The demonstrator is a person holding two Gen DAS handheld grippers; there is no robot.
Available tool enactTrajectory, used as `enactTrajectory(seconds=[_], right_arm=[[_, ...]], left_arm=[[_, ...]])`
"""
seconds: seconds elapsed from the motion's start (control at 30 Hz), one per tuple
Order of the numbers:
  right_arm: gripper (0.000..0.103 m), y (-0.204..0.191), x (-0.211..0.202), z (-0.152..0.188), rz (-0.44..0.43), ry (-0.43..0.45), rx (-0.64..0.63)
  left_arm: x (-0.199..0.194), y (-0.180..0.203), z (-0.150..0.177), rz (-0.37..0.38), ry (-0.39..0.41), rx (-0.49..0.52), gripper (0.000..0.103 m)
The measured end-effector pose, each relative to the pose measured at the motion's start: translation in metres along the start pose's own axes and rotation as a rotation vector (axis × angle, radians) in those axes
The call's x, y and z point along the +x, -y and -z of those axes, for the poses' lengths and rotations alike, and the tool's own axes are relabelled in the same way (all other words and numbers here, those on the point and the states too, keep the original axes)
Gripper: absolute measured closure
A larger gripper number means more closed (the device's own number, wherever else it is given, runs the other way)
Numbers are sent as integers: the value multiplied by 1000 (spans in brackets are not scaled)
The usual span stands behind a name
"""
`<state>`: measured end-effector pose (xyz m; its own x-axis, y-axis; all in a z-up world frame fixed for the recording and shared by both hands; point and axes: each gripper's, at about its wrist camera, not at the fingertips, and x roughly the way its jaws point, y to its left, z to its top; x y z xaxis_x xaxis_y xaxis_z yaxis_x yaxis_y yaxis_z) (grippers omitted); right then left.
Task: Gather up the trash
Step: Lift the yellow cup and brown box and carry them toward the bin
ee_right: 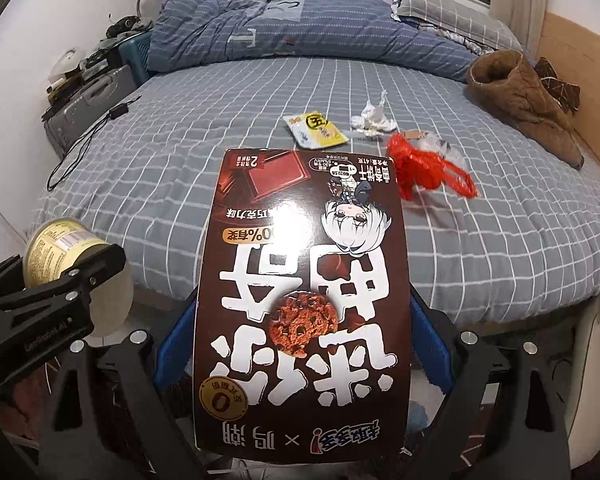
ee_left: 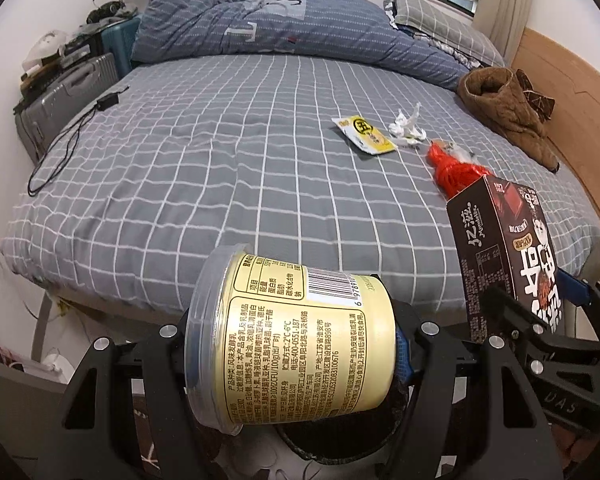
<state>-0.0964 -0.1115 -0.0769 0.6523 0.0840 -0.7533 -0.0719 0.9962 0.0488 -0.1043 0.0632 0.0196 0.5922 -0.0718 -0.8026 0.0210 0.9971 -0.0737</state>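
On the left, the left tongs [ee_left: 296, 344] are clamped across a pale yellow yogurt tub [ee_left: 288, 344], held on its side just off the near edge of the bed [ee_left: 180, 184], over a dark bin [ee_left: 340, 446] whose rim shows below the tub. Beside it, the right tongs [ee_right: 300, 344] are clamped on the two long edges of a dark brown cookie box [ee_right: 300, 300], also held clear of the near edge. So two pieces look collected but not yet dropped.

Further right, toward the bed's right side and well in from the near edge, the rest of the trash lies on the checked sheet: a yellow snack packet [ee_right: 316, 130], just beside it a crumpled white tissue [ee_right: 374, 118], then a red plastic bag [ee_right: 424, 170] with a clear wrapper [ee_right: 440, 148] touching it. Judging by this, roughly a third is picked up; four pieces are left, plus both releases
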Motion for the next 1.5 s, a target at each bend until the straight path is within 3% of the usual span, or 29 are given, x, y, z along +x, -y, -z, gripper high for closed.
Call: enactTrajectory(seconds=[0.3,1.0,1.1,1.5], right_arm=[[15,-2,11,35,-5,-39,-5],[15,-7,1,42,-1,-142,-21],[15,-5,4,41,10,-127,-9],[15,-8,35,46,10,-224,-23]], left_arm=[[11,2,33,11,-35,-6,37],[83,4,114,1,-175,3,37],[93,4,121,3,-193,2,37],[129,-5,137,-14,-244,6,37]])
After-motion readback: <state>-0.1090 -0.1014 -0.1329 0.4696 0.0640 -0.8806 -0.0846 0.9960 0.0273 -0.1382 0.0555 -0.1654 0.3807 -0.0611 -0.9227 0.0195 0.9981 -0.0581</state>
